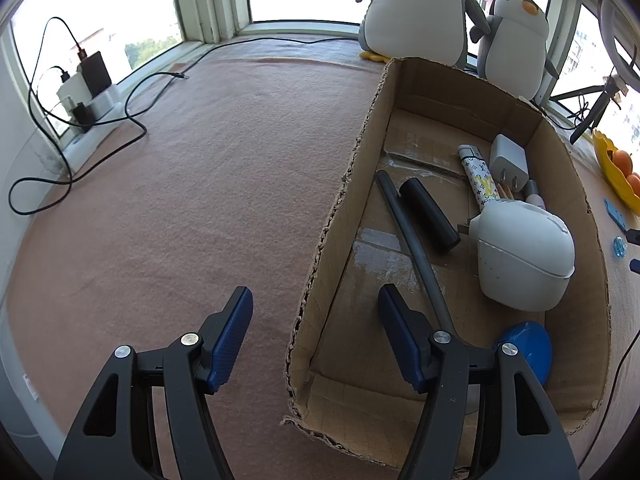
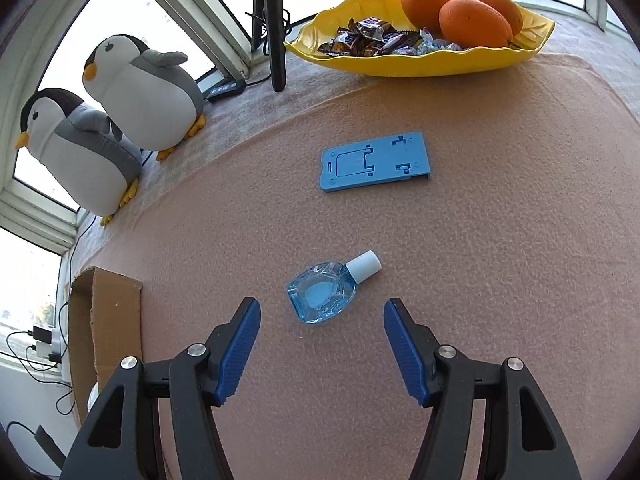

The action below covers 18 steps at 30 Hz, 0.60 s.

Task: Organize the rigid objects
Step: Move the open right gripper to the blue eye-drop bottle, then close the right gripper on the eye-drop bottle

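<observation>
My right gripper (image 2: 320, 344) hangs with its jaws wide apart and empty, and the small blue bottle (image 2: 322, 298) lies on its side on the pink counter cloth (image 2: 500, 260) just beyond the fingertips, roughly centred between them. Its white cap (image 2: 363, 266) points to the far right.

I judge the bottle light, hard and rather slick: a faceted clear plastic body that will not give under the pads, so it could squirt out if pinched on a slanted facet. I would take it across the widest part of the body, not the cap, which is narrow and round and could roll.

Farther off lies the flat blue phone stand (image 2: 376, 162), stiff and thin; it sits flush on the cloth and will be awkward to get a finger under.

My left gripper (image 1: 316, 312) is also spread open and holds nothing, straddling the near left wall of the cardboard box (image 1: 340, 208). Inside the box are a black tube (image 1: 430, 216), a grey hose (image 1: 412, 244) and a white charger (image 1: 508, 162), among others.
</observation>
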### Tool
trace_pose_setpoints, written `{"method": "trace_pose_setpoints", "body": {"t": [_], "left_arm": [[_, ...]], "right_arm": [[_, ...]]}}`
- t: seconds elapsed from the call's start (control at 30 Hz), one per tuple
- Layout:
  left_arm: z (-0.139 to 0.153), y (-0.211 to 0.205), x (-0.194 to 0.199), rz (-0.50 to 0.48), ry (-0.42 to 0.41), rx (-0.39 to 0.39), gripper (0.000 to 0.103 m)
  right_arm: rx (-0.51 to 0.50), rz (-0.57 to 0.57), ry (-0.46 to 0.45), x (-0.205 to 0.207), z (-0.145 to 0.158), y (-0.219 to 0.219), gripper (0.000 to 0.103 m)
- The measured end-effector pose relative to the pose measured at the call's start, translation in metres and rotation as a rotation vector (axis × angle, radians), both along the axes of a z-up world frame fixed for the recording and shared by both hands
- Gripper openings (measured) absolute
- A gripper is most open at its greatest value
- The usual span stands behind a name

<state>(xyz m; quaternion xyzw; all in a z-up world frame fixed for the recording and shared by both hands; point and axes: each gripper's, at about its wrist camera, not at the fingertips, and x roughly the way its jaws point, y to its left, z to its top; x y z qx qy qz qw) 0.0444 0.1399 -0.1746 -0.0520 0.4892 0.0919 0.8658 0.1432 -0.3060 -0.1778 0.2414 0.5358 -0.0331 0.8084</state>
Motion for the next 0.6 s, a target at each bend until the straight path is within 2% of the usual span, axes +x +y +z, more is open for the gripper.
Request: {"method": "trace_pose_setpoints", "body": {"t": [0.33,0.6], "left_arm": [[0.000,0.000,0.000,0.001,0.000,0.000,0.066],[0.000,-0.001,0.000,0.001,0.000,0.000,0.066]], "right_arm": [[-0.015,0.060,0.025,0.020,-0.007,0.011,0.044],[-0.106,0.179,0.017,0.032,-0.006,0.042,0.041]]}}
